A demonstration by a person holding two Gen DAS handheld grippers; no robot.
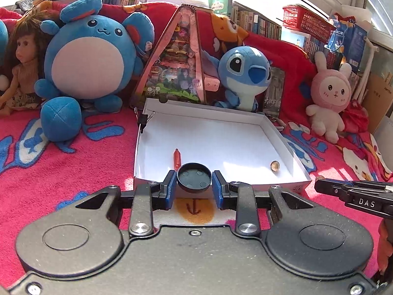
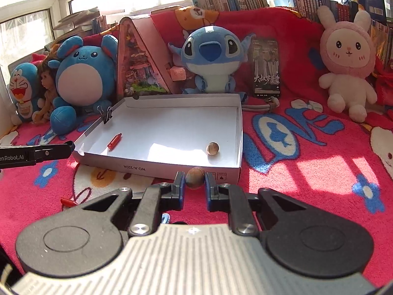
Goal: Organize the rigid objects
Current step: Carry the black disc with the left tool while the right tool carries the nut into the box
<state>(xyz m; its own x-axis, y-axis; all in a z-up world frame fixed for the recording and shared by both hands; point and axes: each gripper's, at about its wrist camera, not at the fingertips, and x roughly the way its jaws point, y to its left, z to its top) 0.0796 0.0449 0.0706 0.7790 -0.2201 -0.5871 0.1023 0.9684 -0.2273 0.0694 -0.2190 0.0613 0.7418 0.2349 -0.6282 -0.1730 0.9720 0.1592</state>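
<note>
Left gripper (image 1: 194, 178) pinches a black round lid (image 1: 194, 177) at the white box's (image 1: 298, 166) near wall; right gripper (image 2: 194, 178) clamps a brown nut (image 2: 195, 178).

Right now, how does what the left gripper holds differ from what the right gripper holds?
The left gripper holds a black cap: flat, round, hollow side showing. The right gripper holds a brown nut: rounded, smaller, mottled. The cap sits over the white box's near wall; the nut is just short of it. Both are clamped between the fingers.

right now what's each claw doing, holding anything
Left claw: closed on the black round lid.
Right claw: closed on a small brown shell.
</note>
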